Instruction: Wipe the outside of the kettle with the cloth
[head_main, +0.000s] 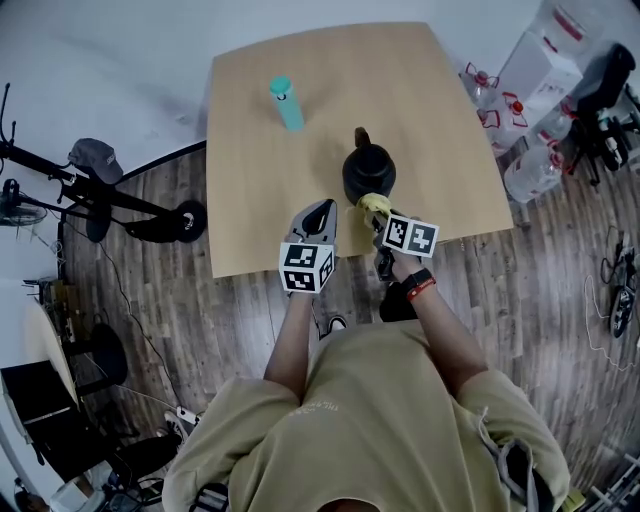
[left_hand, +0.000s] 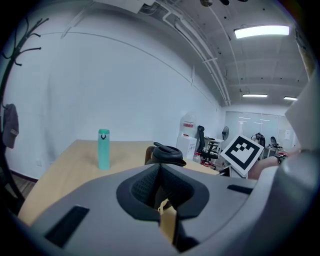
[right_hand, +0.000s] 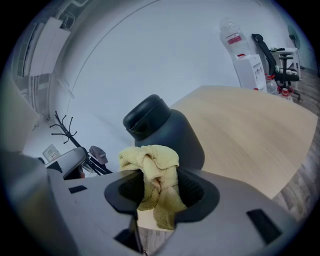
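Observation:
A black kettle (head_main: 368, 170) stands near the front edge of the wooden table (head_main: 290, 60). My right gripper (head_main: 381, 218) is shut on a bunched yellow cloth (head_main: 375, 204), which sits at the kettle's near side. In the right gripper view the cloth (right_hand: 152, 170) sticks up between the jaws just in front of the kettle (right_hand: 167, 132); whether they touch I cannot tell. My left gripper (head_main: 319, 214) hovers over the table's front edge, left of the kettle, shut with nothing in it. In the left gripper view the gripper (left_hand: 160, 186) faces the kettle (left_hand: 166, 152).
A teal bottle (head_main: 286, 102) stands upright further back on the table, left of the kettle, also in the left gripper view (left_hand: 103, 149). Large water bottles (head_main: 530, 170) and white boxes (head_main: 540, 65) crowd the floor right of the table. A black stand (head_main: 100, 195) lies at the left.

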